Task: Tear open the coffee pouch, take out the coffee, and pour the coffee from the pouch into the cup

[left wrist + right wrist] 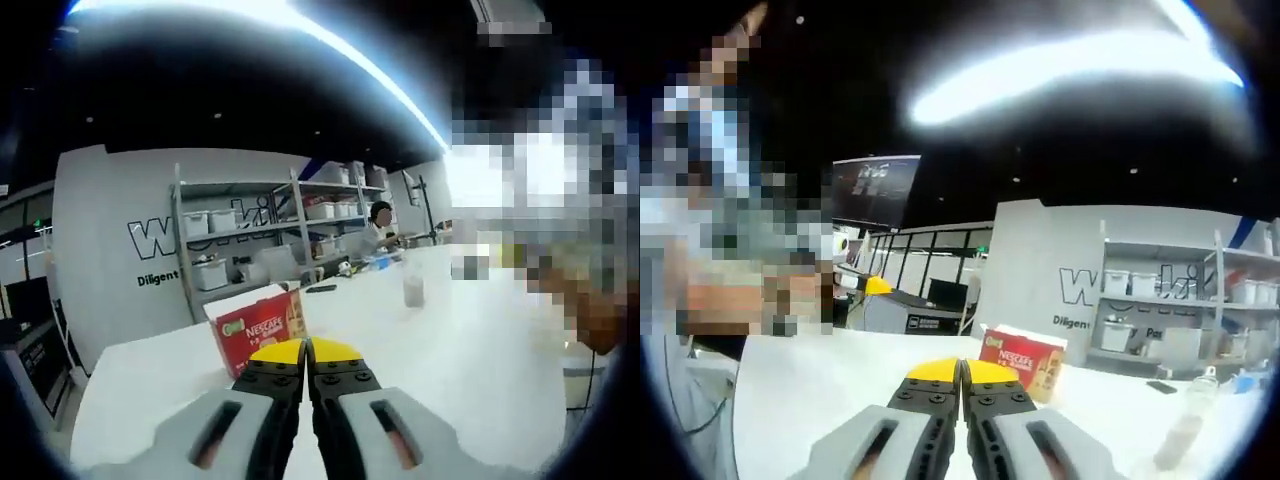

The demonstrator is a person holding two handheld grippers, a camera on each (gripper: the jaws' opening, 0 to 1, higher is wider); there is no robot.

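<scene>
Step in hand: judged as the very start. The Nescafé coffee box (262,331) stands upright and apparently unopened on the white table (470,370); nothing is torn, lifted or poured yet.

Left gripper (306,351): jaws pressed together, yellow tips meeting, nothing between them. It hovers just in front of the box, which stands slightly to its left and beyond the tips.

Right gripper (960,371): jaws likewise drawn together and empty. In the right gripper view the same box (1025,364) stands just beyond the tips, a little to their right.

Task's thing: the box is taken to hold the coffee pouches; no loose pouch can be made out beside it.

Cup: a small clear vessel (414,291) stands on the table well apart from the box, further back and to its right in the left gripper view. A pale, blurred upright shape (1188,420), well to the right of the box in the right gripper view, may be the same item; whether it is a cup or a bottle cannot be told.

Next move (judgement): both pairs of jaws need to part before anything can be taken; one gripper should steady the box while the other works its flap or draws a pouch out.

Hidden or unclear: the box top and any opening flap are not legible; its contents are unseen. The shelving (270,235) behind the box carries bins too small to identify. Box base is partly covered by the jaw tips in both views.
</scene>
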